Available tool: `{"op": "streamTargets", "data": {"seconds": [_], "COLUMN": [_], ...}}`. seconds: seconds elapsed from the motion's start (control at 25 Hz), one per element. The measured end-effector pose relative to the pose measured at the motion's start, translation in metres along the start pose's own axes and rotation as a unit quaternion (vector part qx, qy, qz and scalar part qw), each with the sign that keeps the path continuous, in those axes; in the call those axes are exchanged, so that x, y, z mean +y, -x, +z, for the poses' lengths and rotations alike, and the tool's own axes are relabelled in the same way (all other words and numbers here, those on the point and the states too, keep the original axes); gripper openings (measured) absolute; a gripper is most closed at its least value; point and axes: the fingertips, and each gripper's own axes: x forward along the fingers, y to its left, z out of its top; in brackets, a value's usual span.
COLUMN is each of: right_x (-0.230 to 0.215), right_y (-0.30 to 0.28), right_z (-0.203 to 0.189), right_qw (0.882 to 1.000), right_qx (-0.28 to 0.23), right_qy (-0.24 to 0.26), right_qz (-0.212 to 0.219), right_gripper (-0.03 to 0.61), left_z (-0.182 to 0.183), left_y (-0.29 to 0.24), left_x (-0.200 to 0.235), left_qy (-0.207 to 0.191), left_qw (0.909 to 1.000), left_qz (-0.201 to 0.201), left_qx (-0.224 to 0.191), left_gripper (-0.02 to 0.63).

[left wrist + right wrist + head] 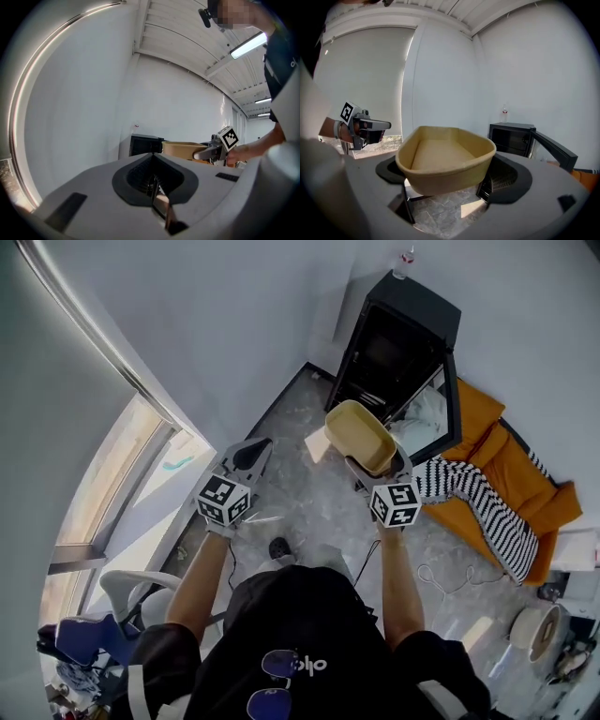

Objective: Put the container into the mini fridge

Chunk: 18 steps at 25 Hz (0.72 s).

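Right gripper (446, 196) fingers clamp the tan container (445, 159), rim up, long axis running straight out ahead; open mini fridge (513, 138) ahead-right. Left gripper (159, 206) fingers pinched together, empty.

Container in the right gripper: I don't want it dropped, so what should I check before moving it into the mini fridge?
1. Container held between the jaws of the right gripper: ok.
2. Nothing inside the container to spill: ok.
3. Mini fridge door open: ok.
4. Free room inside the mini fridge: cannot tell, the interior is dark.
5. Left gripper shut on nothing and apart from the container: ok.
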Motion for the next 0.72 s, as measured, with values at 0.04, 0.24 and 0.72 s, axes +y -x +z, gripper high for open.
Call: {"op": "streamTargets", "data": {"seconds": [0.04, 0.24, 0.72], "right_x": [0.002, 0.000, -0.050], "right_y": [-0.003, -0.017, -0.100], "right_z": [0.000, -0.005, 0.009], "right_qw": [1.000, 1.000, 1.000], "right_qx": [0.000, 0.010, 0.009], "right_qy": [-0.002, -0.005, -0.012], "right_qz": [-0.001, -0.007, -0.013], "right_gripper": [0.522, 0.522, 0.522], "left_z": [-0.002, -0.011, -0.009], "left_y": [-0.004, -0.017, -0.084], "left_x": [0.002, 0.012, 0.076], "left_qy": [0.001, 0.012, 0.010], "left_qw": [1.0000, 0.9997, 0.9996], "left_qz": [-0.005, -0.018, -0.019], "left_qx": [0.003, 0.008, 0.019], "left_gripper": [0.008, 0.008, 0.008]}}
